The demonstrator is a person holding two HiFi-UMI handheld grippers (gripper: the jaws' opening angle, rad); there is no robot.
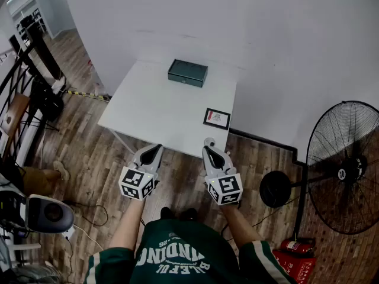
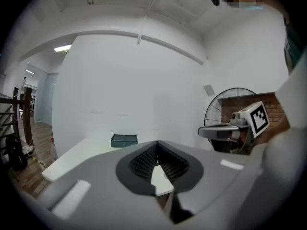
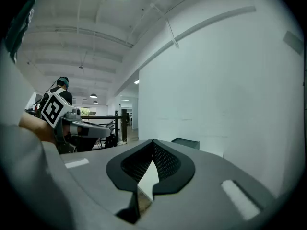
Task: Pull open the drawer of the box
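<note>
A small dark green box (image 1: 188,73) stands at the far side of the white table (image 1: 160,108), close to the wall. Its front faces me and looks flush, with a small knob in the middle. The box (image 2: 124,140) shows far ahead in the left gripper view, and the box (image 3: 186,143) is just as distant in the right gripper view. My left gripper (image 1: 155,147) hovers at the table's near edge, jaws shut with nothing between them. Beside it, my right gripper (image 1: 208,142) is also shut and holds nothing. Both are well short of the box.
A framed card (image 1: 217,118) lies near the table's right front corner. A large floor fan (image 1: 346,167) stands to the right, with a red fire extinguisher (image 1: 296,247) below it. A dark railing (image 1: 23,70) and equipment line the left side over wooden floor.
</note>
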